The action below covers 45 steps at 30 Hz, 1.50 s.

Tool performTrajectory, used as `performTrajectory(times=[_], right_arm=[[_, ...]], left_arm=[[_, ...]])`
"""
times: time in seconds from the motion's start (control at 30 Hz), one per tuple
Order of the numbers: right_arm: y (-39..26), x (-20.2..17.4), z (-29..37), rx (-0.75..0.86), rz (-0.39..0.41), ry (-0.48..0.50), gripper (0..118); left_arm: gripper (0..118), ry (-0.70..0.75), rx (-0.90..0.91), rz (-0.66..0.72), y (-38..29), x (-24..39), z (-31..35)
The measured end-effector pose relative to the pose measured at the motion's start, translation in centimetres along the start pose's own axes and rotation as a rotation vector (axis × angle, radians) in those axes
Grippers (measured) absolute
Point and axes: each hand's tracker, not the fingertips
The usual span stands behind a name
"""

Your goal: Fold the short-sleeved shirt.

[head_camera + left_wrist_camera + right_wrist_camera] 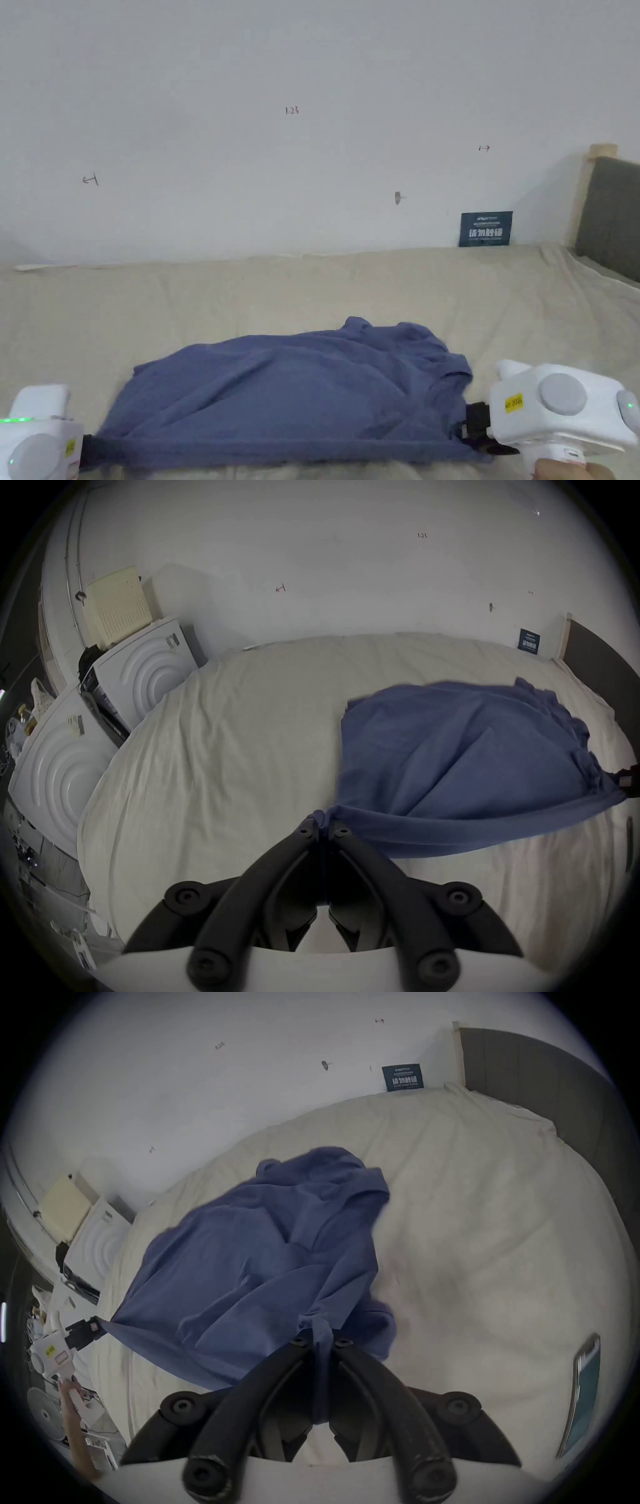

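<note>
A blue short-sleeved shirt (294,394) lies rumpled on the beige bed sheet (312,287), its near edge pulled taut between the two grippers. My left gripper (87,451) is at the shirt's near left corner, jaws shut on the cloth; in the left gripper view the pinched corner of the shirt (467,753) bunches at the left gripper (322,826). My right gripper (472,431) is shut on the near right corner, and in the right gripper view a fold of the shirt (242,1255) hangs between the jaws of the right gripper (320,1340). The collar end lies crumpled toward the far right.
A white wall rises behind the bed, with a dark sign (485,228) leaning on it. A grey headboard (609,215) stands at the right. White boxes (138,677) sit off the bed's left end. A phone (581,1390) lies on the sheet at the right.
</note>
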Motion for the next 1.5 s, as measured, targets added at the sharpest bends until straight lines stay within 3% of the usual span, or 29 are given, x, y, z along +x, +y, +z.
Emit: performTrajectory(times=[0.1,0.5,0.67,0.87,0.9,0.93,0.97,1.0,1.03,1.1,1.2,1.27,1.33,1.37,1.4,1.43,1.47,1.5], right_arm=[[-3.6,0.9,2.9,-0.002,-0.052,0.052,5],[-19.8,4.6,11.9,0.012,-0.047,0.024,5],[-24.7,5.9,13.0,-0.008,-0.118,-0.002,5],[-26.2,5.3,13.3,0.021,-0.133,-0.008,5],[-26.2,5.0,13.5,0.026,-0.124,-0.018,8],[-26.2,4.6,13.7,0.029,-0.116,-0.03,17],[-26.0,4.5,13.8,0.031,-0.08,-0.051,38],[-26.1,4.1,14.0,0.036,-0.041,-0.061,74],[-26.2,3.8,14.2,0.039,-0.016,-0.069,96],[-26.3,3.0,15.5,0.091,0.042,-0.089,99],[-27.0,1.3,18.3,0.121,0.066,-0.077,100],[-28.4,0.6,19.9,0.189,0.113,-0.019,99],[-29.8,-0.3,20.7,0.174,0.133,-0.01,98],[-30.5,-0.3,20.7,0.174,0.135,-0.003,91],[-31.1,-0.6,20.8,0.174,0.136,0.008,74],[-31.6,-0.8,20.9,0.177,0.134,0.013,53],[-32.3,-1.1,20.9,0.182,0.126,0.024,21],[-32.7,-1.2,20.7,0.195,0.124,0.016,0]], left_arm=[[3,-0.011,-0.01,0.001,-3.5,-1.1,2.9],[3,-0.031,-0.005,-0.013,-18.5,-3.1,13.5],[3,-0.052,-0.048,-0.04,-23.2,-3.3,14.3],[3,-0.084,-0.062,-0.021,-24.4,-3.7,13.3],[5,-0.095,-0.049,-0.025,-24.3,-3.8,13.2],[12,-0.088,-0.04,-0.025,-24.3,-3.7,13.3],[32,-0.072,-0.03,-0.021,-24.3,-3.7,13.3],[69,-0.072,-0.026,-0.018,-24.2,-4.0,13.3],[81,-0.087,-0.025,0.0,-24.2,-4.4,13.3],[84,-0.171,-0.021,0.058,-24.5,-4.9,14.3],[89,-0.235,-0.022,0.074,-25.2,-5.4,15.5],[88,-0.243,-0.006,0.084,-26.5,-5.7,16.8],[88,-0.282,-0.01,0.099,-28.0,-6.0,18.1],[87,-0.287,-0.031,0.116,-28.6,-6.1,18.6],[73,-0.283,-0.047,0.134,-29.1,-6.2,19.0],[50,-0.287,-0.046,0.131,-29.5,-6.3,19.2],[22,-0.283,-0.048,0.132,-29.7,-6.2,19.7],[3,-0.265,-0.047,0.115,-29.9,-6.0,19.8]])
